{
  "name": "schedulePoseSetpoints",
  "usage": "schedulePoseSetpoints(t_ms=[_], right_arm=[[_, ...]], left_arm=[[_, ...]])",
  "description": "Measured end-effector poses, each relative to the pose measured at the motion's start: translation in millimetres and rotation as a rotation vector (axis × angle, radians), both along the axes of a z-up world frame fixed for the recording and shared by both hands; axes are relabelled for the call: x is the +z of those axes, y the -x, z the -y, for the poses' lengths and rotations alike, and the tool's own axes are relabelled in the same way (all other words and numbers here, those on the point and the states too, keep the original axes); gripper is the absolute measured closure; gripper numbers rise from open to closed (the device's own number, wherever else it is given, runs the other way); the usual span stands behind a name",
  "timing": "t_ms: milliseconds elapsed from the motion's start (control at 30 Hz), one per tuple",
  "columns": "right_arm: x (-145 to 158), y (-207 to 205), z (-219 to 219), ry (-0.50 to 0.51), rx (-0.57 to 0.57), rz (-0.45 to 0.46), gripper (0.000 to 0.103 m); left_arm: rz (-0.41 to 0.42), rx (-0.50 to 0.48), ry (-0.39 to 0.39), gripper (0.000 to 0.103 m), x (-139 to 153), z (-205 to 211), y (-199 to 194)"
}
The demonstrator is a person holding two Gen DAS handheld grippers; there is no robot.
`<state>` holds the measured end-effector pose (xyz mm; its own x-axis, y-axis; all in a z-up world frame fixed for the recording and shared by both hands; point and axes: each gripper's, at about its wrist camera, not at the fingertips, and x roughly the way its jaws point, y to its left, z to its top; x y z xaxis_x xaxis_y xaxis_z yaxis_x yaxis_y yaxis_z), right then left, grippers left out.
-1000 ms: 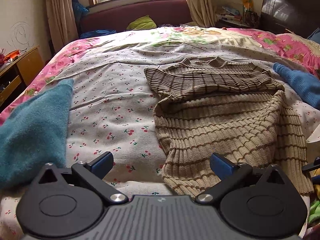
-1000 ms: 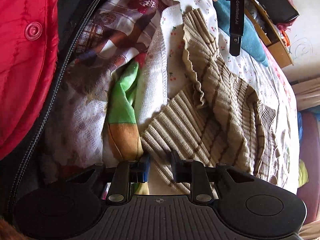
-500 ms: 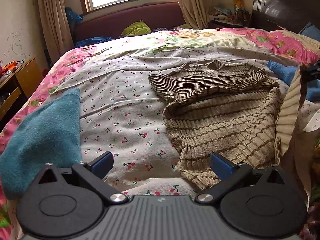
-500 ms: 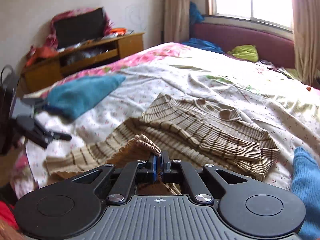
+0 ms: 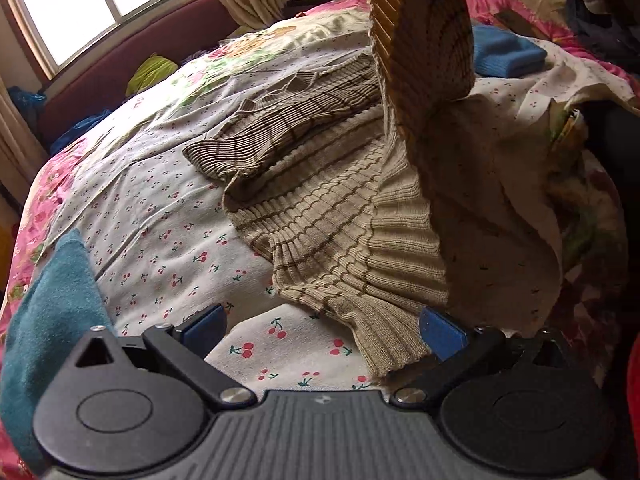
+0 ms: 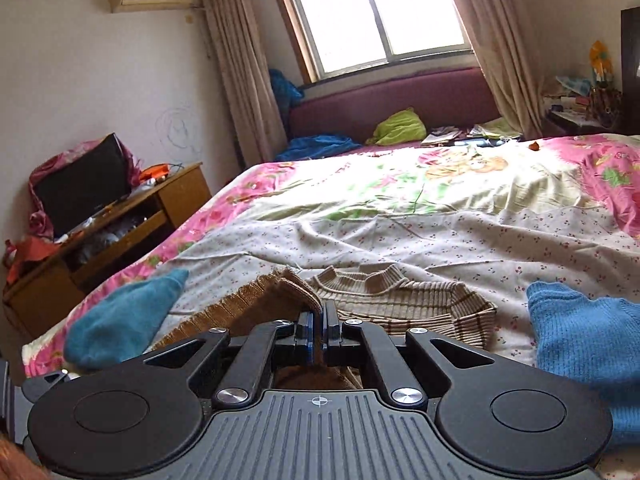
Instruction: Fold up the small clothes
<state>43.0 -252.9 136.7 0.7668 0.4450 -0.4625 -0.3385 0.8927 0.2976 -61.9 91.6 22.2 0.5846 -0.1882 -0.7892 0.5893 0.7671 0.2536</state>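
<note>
Right gripper (image 6: pixel 319 334) held level above the near part of the bed, pointing toward the window (image 6: pixel 380 12); its blue pads are pinched together on a bunched edge of the tan striped sweater (image 5: pixel 320 208), which hangs off the tips. From the left wrist view that lifted edge rises as a tall curled flap at the right side, high over the rest of the garment. The sweater's body lies on the cherry-print sheet (image 5: pixel 168 216) mid-bed, collar toward the window, one sleeve folded across the chest. Left gripper (image 5: pixel 320 326) sits low at the near edge of the bed, tilted, jaws spread wide, holding nothing; the sweater's ribbed hem lies just in front of its right pad. A teal cloth (image 5: pixel 52 312) rests beside its left finger. A blue knit piece (image 6: pixel 588 340) lies right of the sweater.
</note>
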Motion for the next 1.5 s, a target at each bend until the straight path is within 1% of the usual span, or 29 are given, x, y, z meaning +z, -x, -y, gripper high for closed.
schedulePoseSetpoints(t_ms=[33, 100, 133, 167, 267, 333, 400, 467, 533, 600, 700, 767, 833, 867, 900, 967, 1000, 1067, 1100, 1167, 1200, 1233, 1267, 1300, 1333, 1400, 1500], right_arm=[[1, 2, 2, -0.002, -0.013, -0.001, 0.101], [0, 4, 6, -0.009, -0.039, -0.009, 0.101], [0, 4, 7, -0.012, -0.048, -0.012, 0.101], [1, 5, 9, -0.011, -0.059, -0.012, 0.101], [4, 3, 12, -0.023, -0.079, -0.005, 0.101], [7, 0, 14, -0.028, -0.086, 0.002, 0.101], [10, -1, 14, -0.017, -0.087, 0.008, 0.101], [7, -3, 13, -0.015, -0.092, 0.004, 0.101], [5, -5, 14, -0.010, -0.103, -0.007, 0.101], [3, -6, 18, -0.005, -0.118, -0.018, 0.101], [1, -6, 25, -0.004, -0.142, -0.025, 0.101], [-2, -8, 28, -0.009, -0.152, -0.031, 0.101], [-6, -9, 29, -0.007, -0.156, -0.037, 0.101], [-8, -10, 29, -0.007, -0.158, -0.043, 0.101], [-9, -11, 30, -0.007, -0.158, -0.048, 0.101], [-12, -13, 31, -0.003, -0.162, -0.056, 0.101], [-14, -14, 33, -0.001, -0.167, -0.060, 0.101], [-17, -17, 37, -0.003, -0.180, -0.071, 0.101], [-18, -19, 39, -0.006, -0.186, -0.076, 0.101], [-21, -20, 41, -0.009, -0.193, -0.081, 0.101], [-22, -20, 42, -0.010, -0.195, -0.083, 0.101], [-23, -19, 43, -0.012, -0.196, -0.085, 0.101], [-25, -19, 45, -0.015, -0.198, -0.089, 0.101], [-27, -20, 47, -0.018, -0.200, -0.092, 0.101], [-28, -21, 49, -0.021, -0.204, -0.095, 0.101], [-31, -23, 53, -0.034, -0.215, -0.104, 0.101], [-31, -26, 58, -0.038, -0.228, -0.105, 0.101]], left_arm=[[-0.007, -0.024, -0.018, 0.000, -2, 2, 1], [-0.019, -0.092, -0.083, 0.000, -9, 6, 5], [-0.021, -0.112, -0.098, 0.000, -10, 8, 7], [-0.021, -0.125, -0.102, 0.000, -10, 9, 9], [-0.025, -0.150, -0.078, 0.000, -9, 13, 10], [-0.003, -0.194, -0.111, 0.000, -12, 19, 14], [0.040, -0.245, -0.152, 0.000, -14, 23, 17], [0.066, -0.280, -0.174, 0.000, -17, 29, 11], [0.079, -0.334, -0.191, 0.000, -20, 35, 6], [0.074, -0.420, -0.240, 0.000, -23, 43, 4], [0.088, -0.510, -0.298, 0.002, -21, 47, 3], [0.095, -0.560, -0.323, 0.005, -23, 50, 1], [0.083, -0.606, -0.324, 0.020, -24, 55, 1], [0.079, -0.634, -0.326, 0.023, -26, 59, 3], [0.093, -0.663, -0.341, 0.024, -29, 62, 6], [0.147, -0.733, -0.391, 0.026, -39, 68, 13], [0.161, -0.757, -0.410, 0.029, -42, 71, 17], [0.154, -0.784, -0.417, 0.037, -47, 75, 17], [0.145, -0.786, -0.412, 0.043, -47, 77, 17], [0.138, -0.778, -0.402, 0.050, -47, 79, 16], [0.132, -0.769, -0.394, 0.058, -47, 79, 15], [0.118, -0.748, -0.383, 0.067, -46, 79, 12], [0.093, -0.707, -0.360, 0.073, -43, 80, 7], [0.061, -0.652, -0.321, 0.079, -40, 80, 0], [0.035, -0.602, -0.278, 0.080, -36, 80, -7], [-0.021, -0.467, -0.152, 0.082, -24, 76, -28], [-0.035, -0.243, 0.030, 0.083, -5, 63, -64]])
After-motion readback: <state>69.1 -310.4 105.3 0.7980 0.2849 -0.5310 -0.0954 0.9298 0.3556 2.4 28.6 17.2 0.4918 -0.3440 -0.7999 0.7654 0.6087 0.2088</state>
